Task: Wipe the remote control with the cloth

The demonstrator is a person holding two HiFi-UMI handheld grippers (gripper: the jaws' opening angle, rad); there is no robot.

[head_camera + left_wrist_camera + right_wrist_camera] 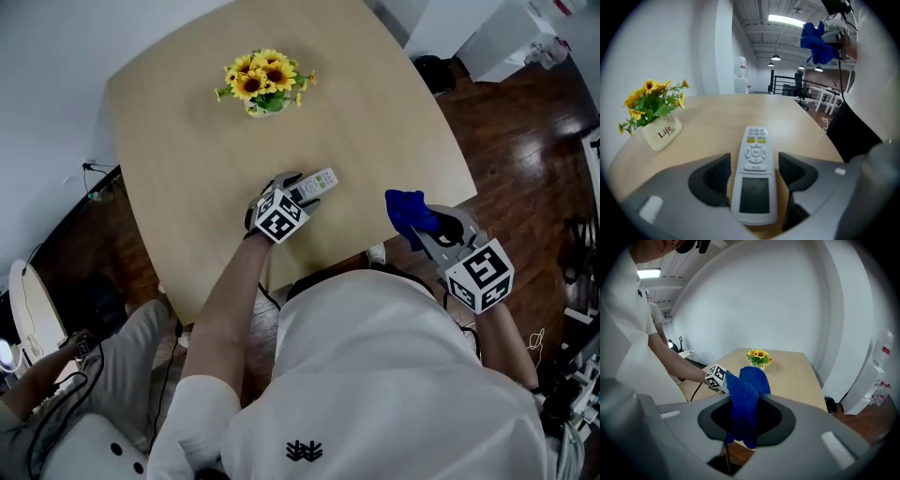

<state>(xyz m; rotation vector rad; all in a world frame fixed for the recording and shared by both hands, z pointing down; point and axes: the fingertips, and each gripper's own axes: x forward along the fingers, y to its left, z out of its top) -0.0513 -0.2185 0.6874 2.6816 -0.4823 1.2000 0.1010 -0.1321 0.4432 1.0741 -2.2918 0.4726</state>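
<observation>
The wooden table [187,141] fills the upper middle of the head view. At its centre, the left gripper [298,190] sits unclenched, its jaws straddling the near end of the remote control [317,184], with slivers of tabletop showing on both sides. At right, just off the table edge, the right gripper [424,225] pinches the blue cloth [409,214]. A flower pot [262,82] stands near the top.
</observation>
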